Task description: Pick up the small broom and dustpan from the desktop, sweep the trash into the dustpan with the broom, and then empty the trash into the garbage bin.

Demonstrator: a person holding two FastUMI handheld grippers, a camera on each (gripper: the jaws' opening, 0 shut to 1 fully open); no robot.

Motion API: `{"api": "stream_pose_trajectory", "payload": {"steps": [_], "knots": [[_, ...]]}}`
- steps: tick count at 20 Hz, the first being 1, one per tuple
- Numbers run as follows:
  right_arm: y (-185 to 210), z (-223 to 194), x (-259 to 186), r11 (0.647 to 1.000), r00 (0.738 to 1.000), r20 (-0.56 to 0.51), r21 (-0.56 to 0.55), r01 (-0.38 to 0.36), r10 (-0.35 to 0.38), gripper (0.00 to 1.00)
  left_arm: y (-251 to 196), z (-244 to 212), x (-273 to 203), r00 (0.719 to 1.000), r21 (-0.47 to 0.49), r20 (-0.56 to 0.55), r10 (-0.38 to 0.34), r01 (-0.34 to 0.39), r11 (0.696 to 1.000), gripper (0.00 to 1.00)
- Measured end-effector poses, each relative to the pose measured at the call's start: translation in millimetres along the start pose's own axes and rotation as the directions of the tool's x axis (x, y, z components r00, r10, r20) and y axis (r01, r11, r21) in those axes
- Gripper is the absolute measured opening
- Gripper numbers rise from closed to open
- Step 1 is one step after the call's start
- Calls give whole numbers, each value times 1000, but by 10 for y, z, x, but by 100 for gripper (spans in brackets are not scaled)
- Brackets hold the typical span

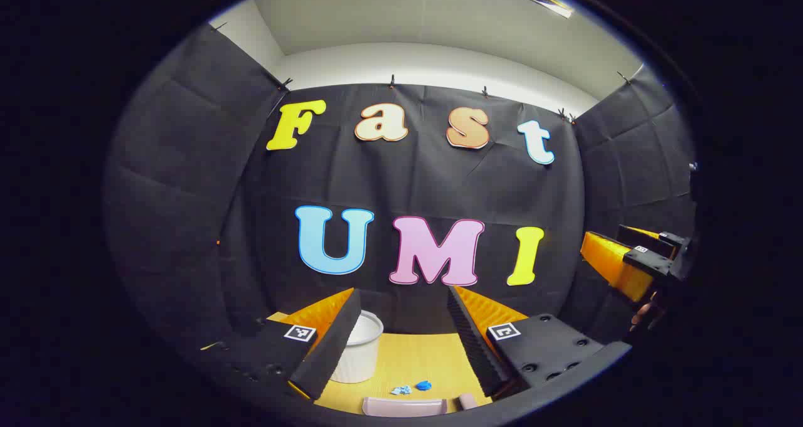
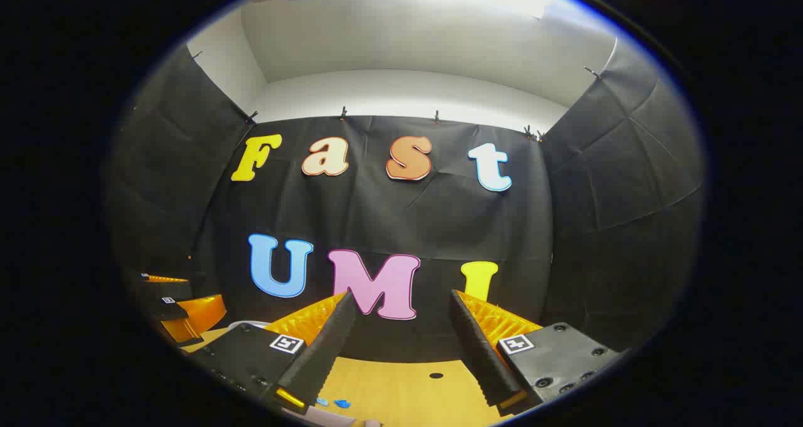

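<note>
Over the yellow desktop [image 1: 414, 355] my left gripper [image 1: 403, 301] is open and holds nothing. Below it lie blue scraps of trash [image 1: 415, 387] and a pale pink piece [image 1: 404, 406], either broom or dustpan, cut off by the lower edge. The white garbage bin [image 1: 362, 350] stands behind my left finger. My right gripper [image 2: 401, 301] is also open and empty above the desktop [image 2: 408, 389]. The blue trash [image 2: 335, 403] and a pink edge [image 2: 326, 418] show by its left finger. Each gripper shows in the other's view, the right one [image 1: 627, 248] and the left one [image 2: 179, 298].
Black cloth walls close the booth at the back and on both sides. A hand [image 1: 646, 314] holds the right gripper at the far right. A small dark hole [image 2: 436, 375] marks the desktop. The bin's rim [image 2: 248, 322] peeks out at the left.
</note>
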State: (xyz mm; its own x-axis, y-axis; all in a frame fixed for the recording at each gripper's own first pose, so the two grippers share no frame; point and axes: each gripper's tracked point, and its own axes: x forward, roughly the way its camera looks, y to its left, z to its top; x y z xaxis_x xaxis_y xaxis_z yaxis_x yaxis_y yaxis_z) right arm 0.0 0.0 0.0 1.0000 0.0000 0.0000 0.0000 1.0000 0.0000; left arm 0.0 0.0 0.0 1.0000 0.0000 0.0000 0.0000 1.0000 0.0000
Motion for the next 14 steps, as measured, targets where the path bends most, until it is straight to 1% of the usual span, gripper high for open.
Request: {"api": "stream_pose_trajectory", "payload": {"steps": [3,6,11,14], "knots": [[50,-48,-20,1000,1000,-15,-15,-12,12,96,-25,61,-34,999,32,38,1,-2,999,82],[104,-135,-16,1000,998,-52,-7,-29,28,97,-37,109,-83,999,31,49,-1,-1,1000,82],[92,-97,-86,999,998,-55,-19,-32,31,96,-46,152,-178,998,49,68,3,-6,999,82],[77,-126,-139,999,997,-66,-25,-31,29,96,-100,158,-210,998,33,69,-9,7,999,82]]}}
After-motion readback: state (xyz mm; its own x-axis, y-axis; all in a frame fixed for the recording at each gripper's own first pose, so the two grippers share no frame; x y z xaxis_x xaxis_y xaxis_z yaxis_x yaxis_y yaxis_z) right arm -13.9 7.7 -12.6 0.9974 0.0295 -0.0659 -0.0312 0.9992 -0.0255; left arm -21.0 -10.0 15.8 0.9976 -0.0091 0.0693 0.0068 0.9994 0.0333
